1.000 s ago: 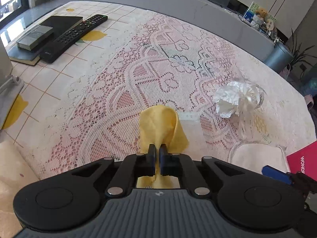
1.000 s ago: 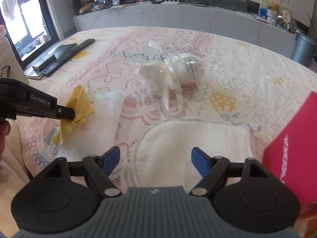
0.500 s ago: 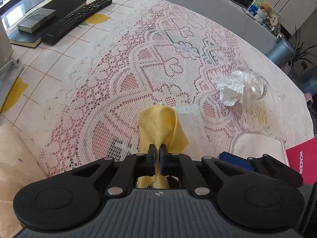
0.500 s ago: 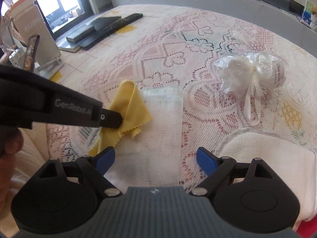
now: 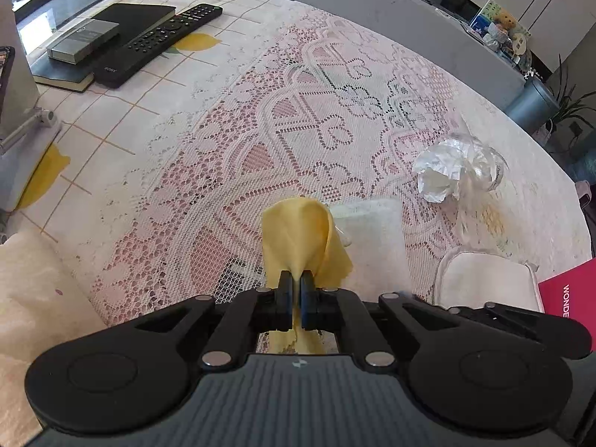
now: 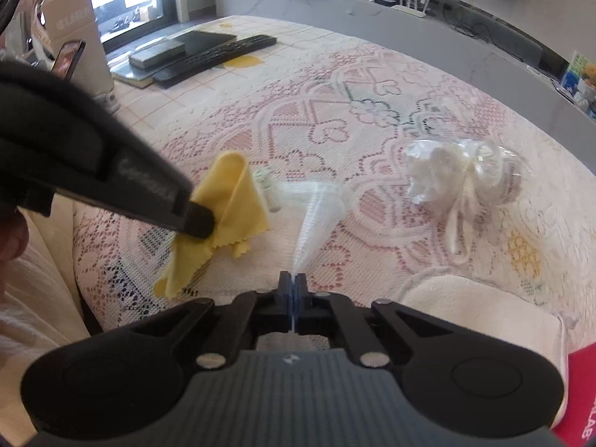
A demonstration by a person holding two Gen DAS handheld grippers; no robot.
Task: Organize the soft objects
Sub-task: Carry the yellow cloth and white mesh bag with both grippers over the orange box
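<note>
Pinching a yellow cloth (image 5: 303, 238) between its closed fingers, the left gripper (image 5: 296, 294) fills the bottom of the left wrist view. The cloth stands up from the fingertips in a loose fold, its long axis running away from the camera, its rounded top leaning toward the far side of the lace tablecloth (image 5: 290, 111). Just behind it to the right lies a white mesh cloth (image 5: 372, 231), flat on the lace. Farther right sits a crumpled clear bag with white stuffing (image 5: 454, 175), and nearer the camera a cream towel (image 5: 484, 279) touches a red booklet (image 5: 570, 294). At the far left a black remote control (image 5: 160, 43) lies beside a dark book (image 5: 132, 18) carrying a small grey box (image 5: 83, 39).

From the right wrist view, the right gripper (image 6: 292, 287) is clenched on the near tip of the white mesh cloth (image 6: 316, 208), which rises from the fingertips as a narrow drawn-out cone, its long axis pointing away toward the table's middle, its far end spreading on the lace. To the left, the left gripper (image 6: 201, 219) reaches in from the upper left, clamped on the yellow cloth (image 6: 227, 201), whose zigzag edge hangs down to the tablecloth (image 6: 372, 85). The clear bag (image 6: 462, 177) rests well to the right, its white ribbon trailing toward the cream towel (image 6: 476, 309).
</note>
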